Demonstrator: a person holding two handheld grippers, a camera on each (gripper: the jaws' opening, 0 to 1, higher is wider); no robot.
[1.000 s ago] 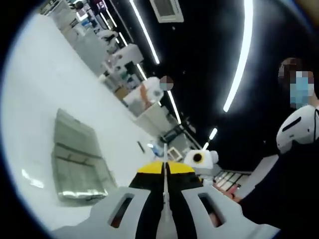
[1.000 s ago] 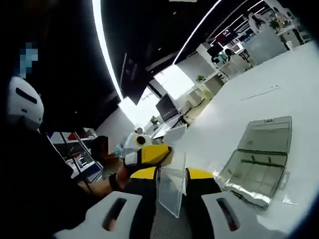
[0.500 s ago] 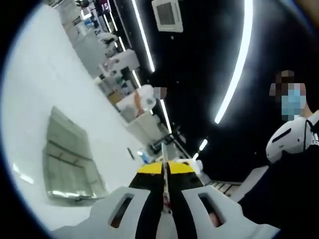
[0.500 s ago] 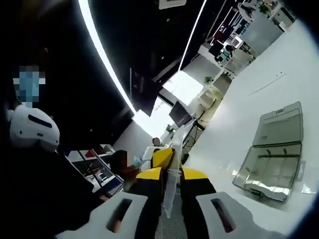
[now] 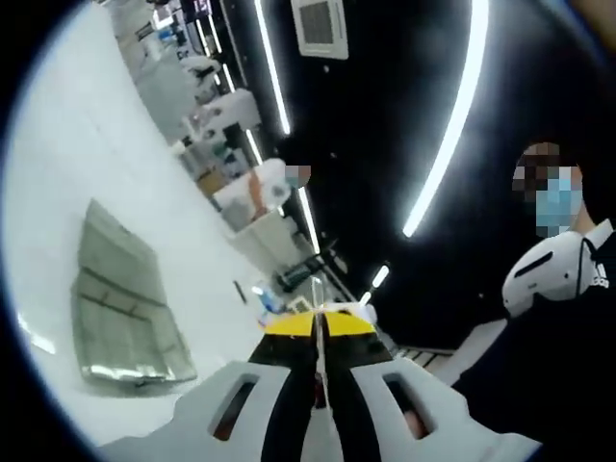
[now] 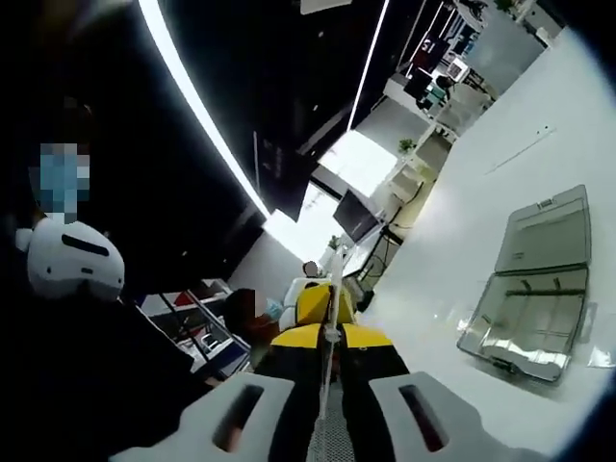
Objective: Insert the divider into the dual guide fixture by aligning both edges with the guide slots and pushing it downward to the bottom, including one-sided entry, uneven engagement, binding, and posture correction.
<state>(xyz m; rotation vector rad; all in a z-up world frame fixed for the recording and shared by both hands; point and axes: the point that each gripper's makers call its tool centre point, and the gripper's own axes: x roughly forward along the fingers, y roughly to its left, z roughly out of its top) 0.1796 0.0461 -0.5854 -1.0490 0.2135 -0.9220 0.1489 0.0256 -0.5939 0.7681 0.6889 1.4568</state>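
Two grippers, left (image 5: pixel 319 332) and right (image 6: pixel 329 339), each pinch one thin clear divider (image 5: pixel 317 308) edge-on, held in the air; jaws closed on it. One clear open case (image 6: pixel 535 289) lies on the white table (image 6: pixel 452 241), well apart

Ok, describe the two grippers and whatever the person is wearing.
The left gripper has black jaws with yellow tips, rising from white housings with slotted cut-outs. The right gripper looks the same: black jaws, yellow tips, white slotted housings. The person wears a dark top with a white shoulder piece.
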